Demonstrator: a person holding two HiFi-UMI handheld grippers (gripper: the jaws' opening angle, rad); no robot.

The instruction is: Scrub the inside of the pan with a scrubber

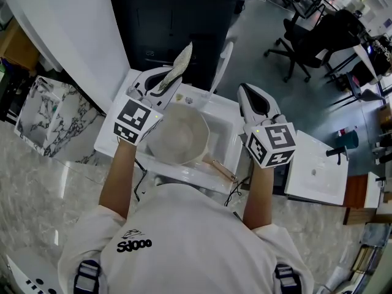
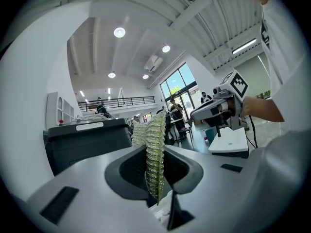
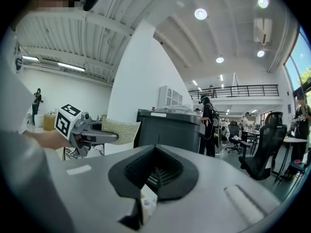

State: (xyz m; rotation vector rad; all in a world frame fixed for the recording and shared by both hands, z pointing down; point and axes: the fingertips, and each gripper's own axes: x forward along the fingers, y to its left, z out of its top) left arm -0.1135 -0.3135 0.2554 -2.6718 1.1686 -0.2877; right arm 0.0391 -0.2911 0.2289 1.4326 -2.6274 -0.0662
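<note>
Before a dark bin (image 1: pixel 177 17), pan (image 1: pixel 177 135) in sink (image 1: pixel 224 110); left claw (image 1: pixel 164 81) pinches scrubber (image 1: pixel 180 62), right claw (image 1: pixel 252 97) closed, empty.

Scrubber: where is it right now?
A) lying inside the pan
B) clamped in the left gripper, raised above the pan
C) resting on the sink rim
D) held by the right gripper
B. The left gripper view shows the jaws closed on the scrubber; in the head view the left gripper holds it up over the pan, while the right gripper has nothing between its jaws.
</note>
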